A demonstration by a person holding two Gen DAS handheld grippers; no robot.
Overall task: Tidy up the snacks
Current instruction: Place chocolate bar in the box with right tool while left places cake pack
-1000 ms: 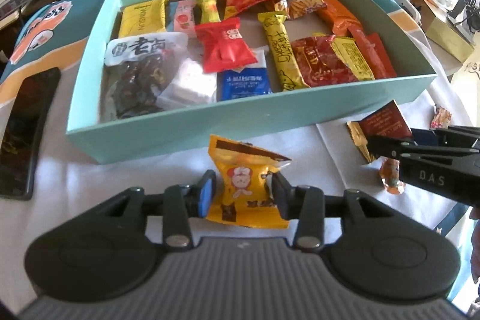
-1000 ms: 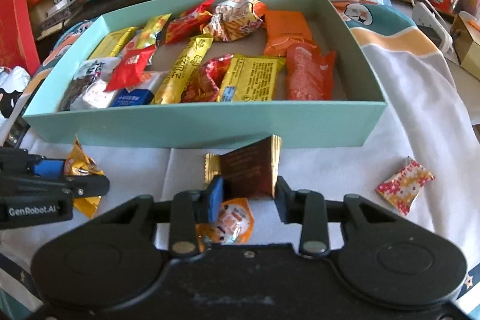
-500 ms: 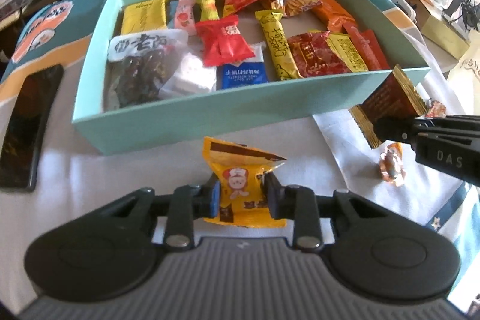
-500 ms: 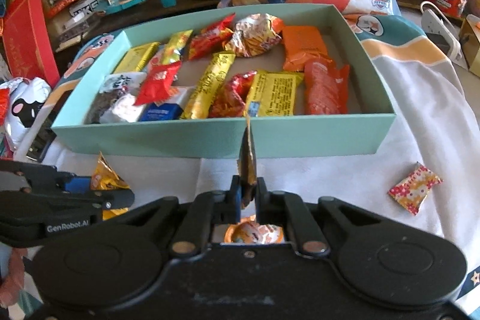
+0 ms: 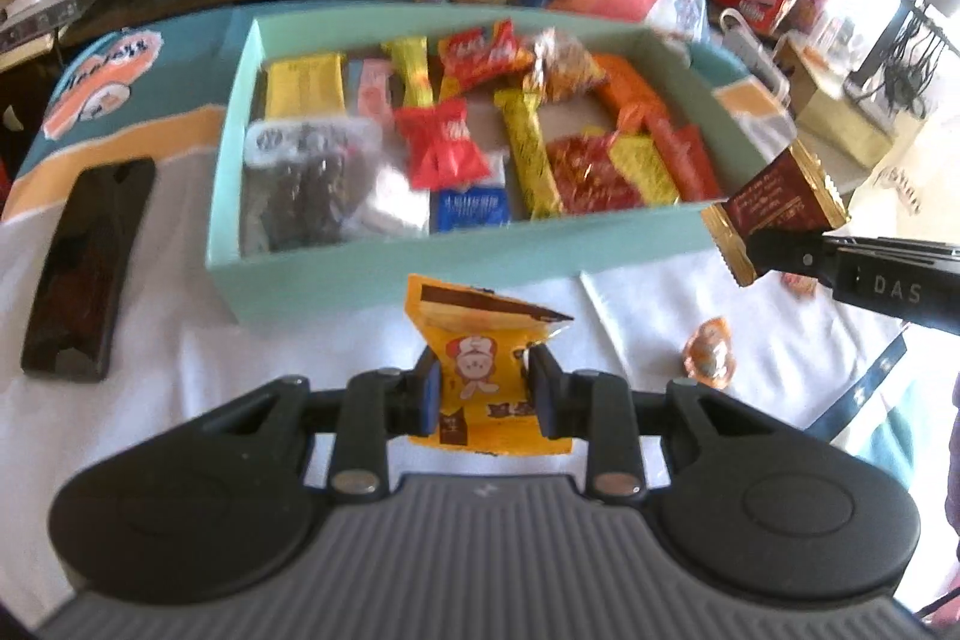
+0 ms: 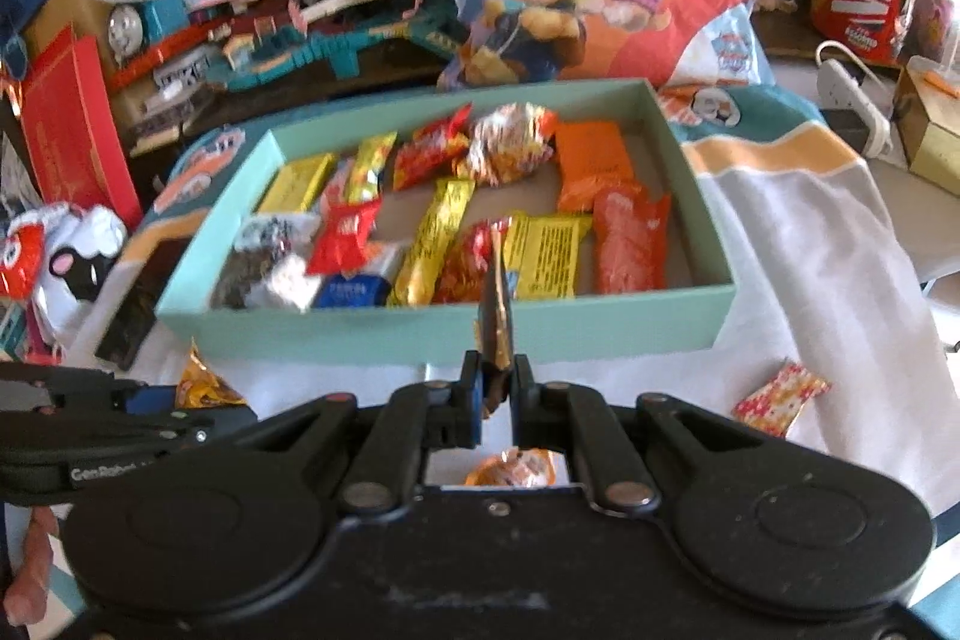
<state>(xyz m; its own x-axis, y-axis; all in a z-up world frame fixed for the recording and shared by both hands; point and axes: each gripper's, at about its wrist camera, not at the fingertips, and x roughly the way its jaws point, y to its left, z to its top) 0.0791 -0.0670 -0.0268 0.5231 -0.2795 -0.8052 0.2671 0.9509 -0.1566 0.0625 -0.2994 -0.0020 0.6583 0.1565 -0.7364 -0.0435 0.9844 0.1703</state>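
Holding snacks already, the box (image 6: pixel 420 334) is sitting mid-bench with its front wall facing both grippers. Lying along the bench's left edge is a phone (image 5: pixel 84 268). Gripping a yellow pack (image 5: pixel 480 370), the left gripper (image 5: pixel 483 391) is showing jaws that have just been closing and are now pressing its sides. Clamping a brown pack (image 5: pixel 774 208) edge-on, the right gripper (image 6: pixel 495 391) is fully pinched. Both packs are now hanging clear of the cloth, where a second ago they were lying on it, so dropping them into the box is likely next. Remaining near the bench's front edge are an orange candy (image 5: pixel 708 352) and a floral candy (image 6: pixel 780 397).
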